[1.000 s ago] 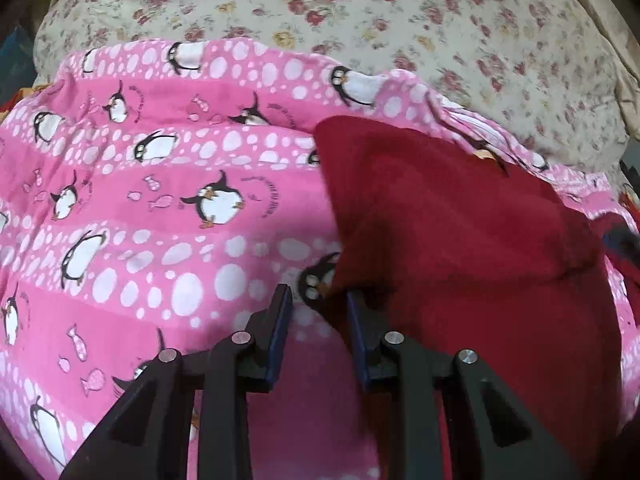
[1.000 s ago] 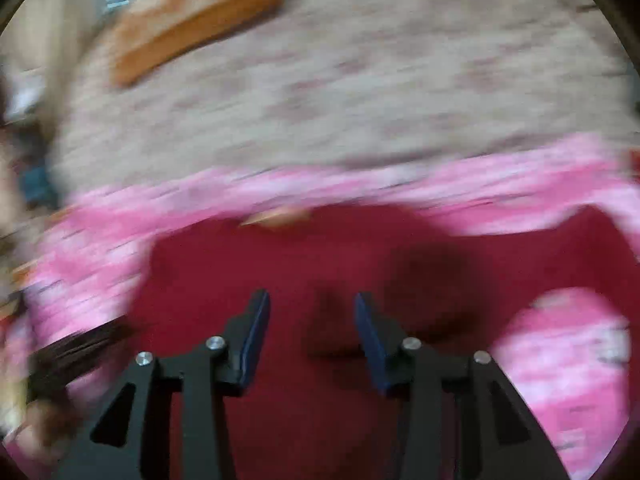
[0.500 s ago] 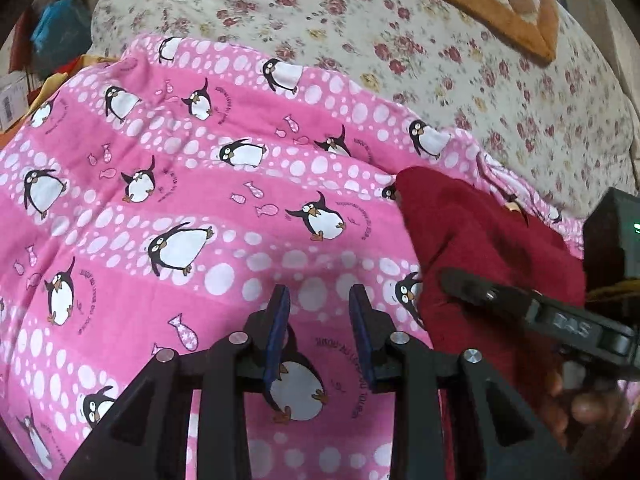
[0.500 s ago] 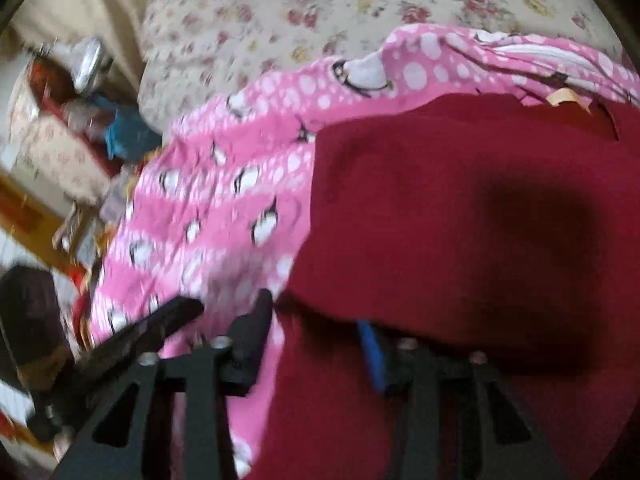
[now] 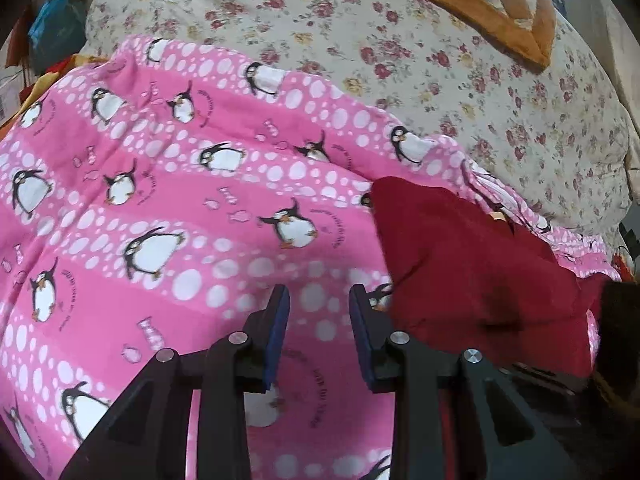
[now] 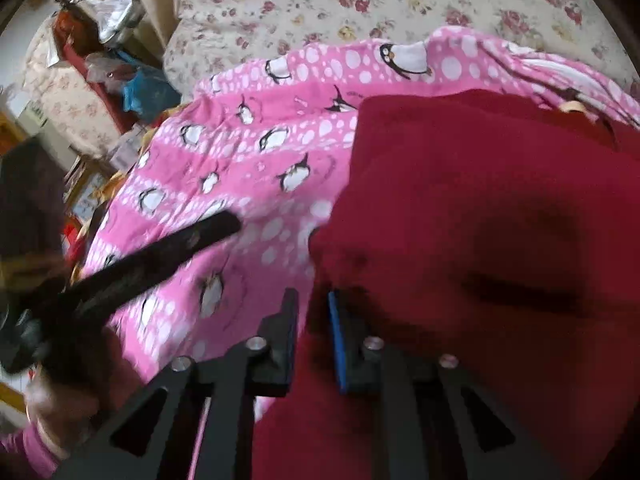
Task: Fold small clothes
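Observation:
A dark red garment (image 5: 472,264) lies partly folded on a pink penguin-print blanket (image 5: 180,208); it fills the right half of the right wrist view (image 6: 480,220). My left gripper (image 5: 318,312) is open and empty, hovering over the blanket just left of the garment's edge. My right gripper (image 6: 312,320) has its jaws close together at the garment's lower left edge; red cloth appears to sit between them, blurred. The left gripper's finger (image 6: 160,252) shows at the left of the right wrist view.
A floral bedsheet (image 5: 440,60) covers the bed beyond the blanket. An orange quilted cushion (image 5: 480,0) lies at the far right. Cluttered shelves and bags (image 6: 100,60) stand past the bed's left edge.
My left gripper let go of the garment's corner and moved left over the blanket. My right gripper swung to the garment's left edge and narrowed its jaws on it.

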`<state>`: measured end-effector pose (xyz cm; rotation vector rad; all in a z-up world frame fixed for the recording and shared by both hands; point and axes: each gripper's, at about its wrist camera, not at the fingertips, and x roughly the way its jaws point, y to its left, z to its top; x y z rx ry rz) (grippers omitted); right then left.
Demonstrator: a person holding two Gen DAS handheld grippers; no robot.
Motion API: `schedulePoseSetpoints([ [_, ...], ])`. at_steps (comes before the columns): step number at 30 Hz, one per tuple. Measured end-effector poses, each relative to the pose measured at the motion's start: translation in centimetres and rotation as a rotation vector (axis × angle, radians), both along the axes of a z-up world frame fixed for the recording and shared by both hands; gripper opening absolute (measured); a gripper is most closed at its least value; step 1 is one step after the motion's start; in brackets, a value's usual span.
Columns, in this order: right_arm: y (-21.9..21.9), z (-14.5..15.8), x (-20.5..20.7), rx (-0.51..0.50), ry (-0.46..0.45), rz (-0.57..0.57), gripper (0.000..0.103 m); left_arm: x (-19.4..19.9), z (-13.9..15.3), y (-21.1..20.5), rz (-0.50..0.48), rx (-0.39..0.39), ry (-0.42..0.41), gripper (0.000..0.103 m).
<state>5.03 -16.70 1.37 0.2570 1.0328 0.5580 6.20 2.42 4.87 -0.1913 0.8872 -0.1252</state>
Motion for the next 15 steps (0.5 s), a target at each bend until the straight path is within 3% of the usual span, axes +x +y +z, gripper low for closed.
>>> schedulePoseSetpoints([
  [4, -5.6, 2.2, -2.9, -0.155, -0.106, -0.116, 0.035, 0.7, -0.1, -2.5, -0.038, -0.017, -0.008, 0.01],
  [7, -11.1, 3.5, -3.2, -0.27, -0.16, -0.275, 0.045, 1.5, -0.9, -4.6, -0.064, -0.006, 0.015, 0.01],
  [10, -16.5, 3.6, -1.9, -0.364, -0.147, -0.436, 0.046, 2.2, -2.2, -5.8, -0.062, 0.025, 0.049, 0.01],
  [12, -19.0, 3.1, -1.0, -0.402, -0.126, -0.485, 0.046, 2.3, -3.1, -6.2, -0.065, 0.05, 0.058, 0.01],
  [15, -22.6, 0.6, 0.8, -0.481, -0.015, -0.552, 0.041, 2.2, -3.3, -6.4, -0.063, 0.069, 0.05, 0.014],
])
